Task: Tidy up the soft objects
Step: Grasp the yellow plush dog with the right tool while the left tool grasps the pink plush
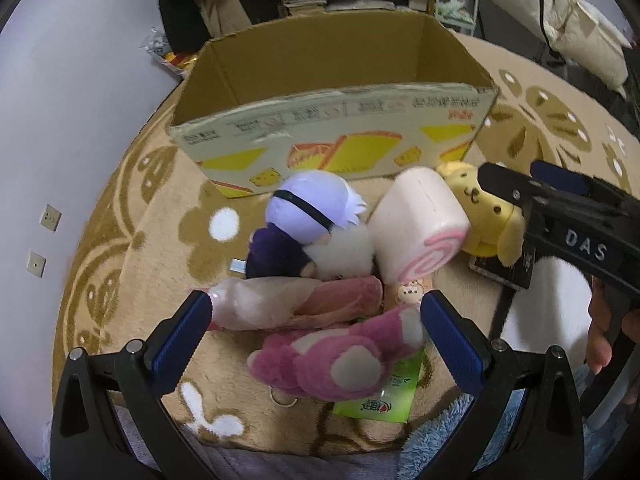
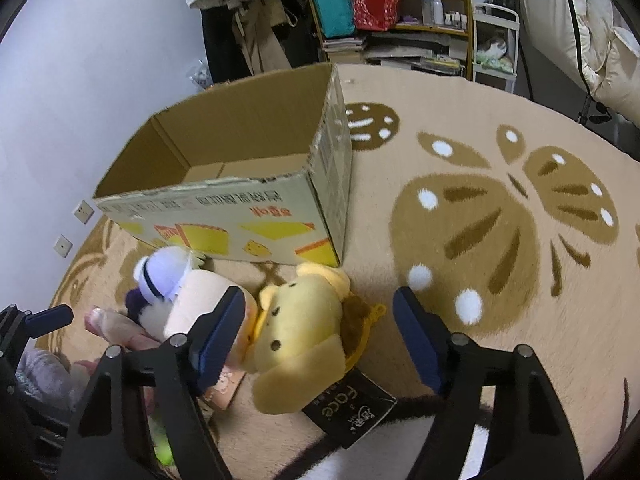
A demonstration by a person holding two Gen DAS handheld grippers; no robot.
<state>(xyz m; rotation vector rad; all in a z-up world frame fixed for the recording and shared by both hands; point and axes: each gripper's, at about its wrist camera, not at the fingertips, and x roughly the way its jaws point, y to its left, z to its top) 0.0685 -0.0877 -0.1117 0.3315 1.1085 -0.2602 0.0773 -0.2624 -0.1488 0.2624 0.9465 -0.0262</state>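
Note:
A pile of soft toys lies on the rug in front of an open, empty cardboard box [image 1: 332, 136] [image 2: 224, 216]. In the left wrist view my left gripper [image 1: 316, 320] is open, its jaws on either side of a pink bear plush [image 1: 332, 356] and a pale pink plush [image 1: 288, 304]. Behind them are a purple-haired doll [image 1: 308, 216], a pink swirl roll cushion [image 1: 420, 228] and a yellow dog plush [image 1: 480, 208]. In the right wrist view my right gripper [image 2: 320, 328] is open around the yellow dog plush [image 2: 304, 320]. It also shows in the left wrist view [image 1: 532, 184].
A beige rug with brown flower patterns [image 2: 480, 220] covers the floor. A green packet [image 1: 384, 396] lies under the pink bear. A black tag [image 2: 348, 408] lies by the yellow dog. Shelves [image 2: 400, 8] and hanging clothes stand behind the box. A wall is at the left.

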